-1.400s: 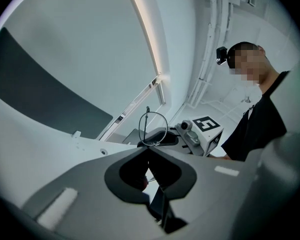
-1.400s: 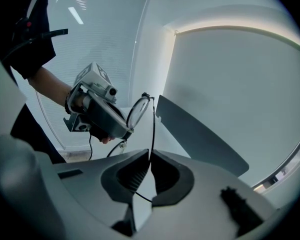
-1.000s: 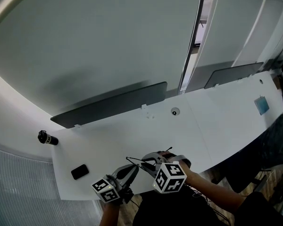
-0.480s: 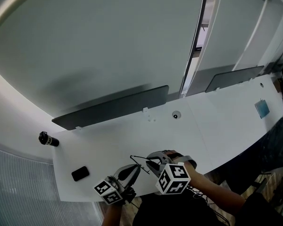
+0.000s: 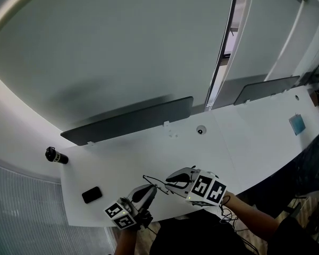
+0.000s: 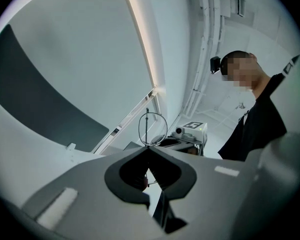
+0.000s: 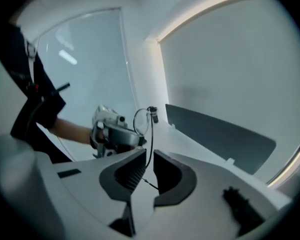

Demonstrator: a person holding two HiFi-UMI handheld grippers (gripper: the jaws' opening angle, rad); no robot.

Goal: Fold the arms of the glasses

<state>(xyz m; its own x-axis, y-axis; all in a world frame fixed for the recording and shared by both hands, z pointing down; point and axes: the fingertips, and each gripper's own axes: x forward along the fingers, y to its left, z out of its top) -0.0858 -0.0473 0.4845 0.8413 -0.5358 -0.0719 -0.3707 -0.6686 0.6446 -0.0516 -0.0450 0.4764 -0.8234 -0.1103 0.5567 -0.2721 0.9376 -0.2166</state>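
Spanning the lower part of the head view, a long white desk is seen, backed by two dark partition screens at its far edge; a person in black clothing is shown in the left gripper view.

The left gripper and the right gripper are held close together above the desk's near edge, tips turned towards each other; the wire-framed glasses are carried between them, clear of the desk, their long axis running from one gripper across to the other.

In the left gripper view the left gripper is seen with its jaws brought together on the frame; one round lens stands upright just above the jaw tips.

In the right gripper view the right gripper is seen with its jaws a narrow gap apart; a thin arm of the glasses is threaded through that gap, running from the hinge beside the lens down between the pads towards the camera; a firm clamp on the wire cannot be made out.

Farther left on the desk a flat black slab is laid; a black cylinder sits at the left end; a small round fitting is set near the screens; a blue card lies at the far right.
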